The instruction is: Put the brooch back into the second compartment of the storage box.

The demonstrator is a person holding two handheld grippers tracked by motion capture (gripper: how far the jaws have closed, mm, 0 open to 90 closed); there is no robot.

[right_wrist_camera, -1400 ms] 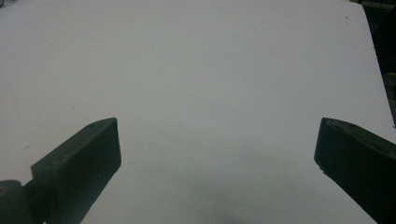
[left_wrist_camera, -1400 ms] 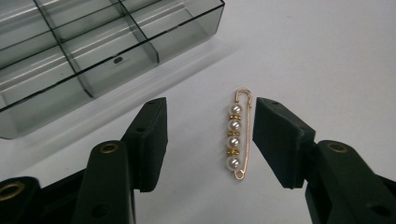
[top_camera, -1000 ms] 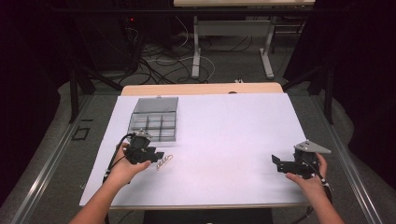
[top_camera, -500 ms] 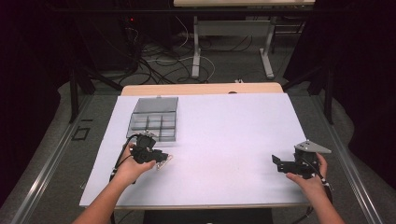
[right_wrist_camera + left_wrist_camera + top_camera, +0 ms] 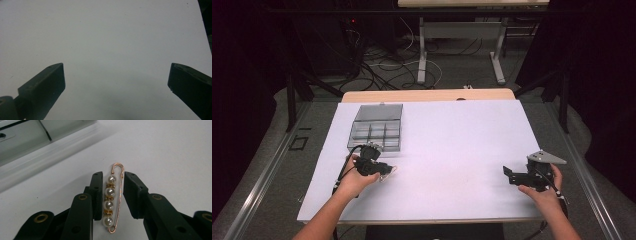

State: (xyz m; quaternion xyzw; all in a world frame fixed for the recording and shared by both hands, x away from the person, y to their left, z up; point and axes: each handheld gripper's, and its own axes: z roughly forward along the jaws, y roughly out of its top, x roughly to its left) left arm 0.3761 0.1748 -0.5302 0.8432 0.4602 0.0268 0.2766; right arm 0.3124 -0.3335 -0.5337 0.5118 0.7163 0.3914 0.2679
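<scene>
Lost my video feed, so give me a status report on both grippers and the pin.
Left gripper straddling gold pearl safety-pin brooch, jaws closing, small gaps visible. Right gripper open, idle. Clear compartment box nearby, nothing obstructing.

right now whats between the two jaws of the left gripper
A gold pearl pin lies lengthwise between the left gripper's jaws on the white table, as the left gripper view shows. The pearls sit close to one jaw, the wire near the other; contact is unclear.

Organizer box contents too small to tell, perhaps empty
</scene>
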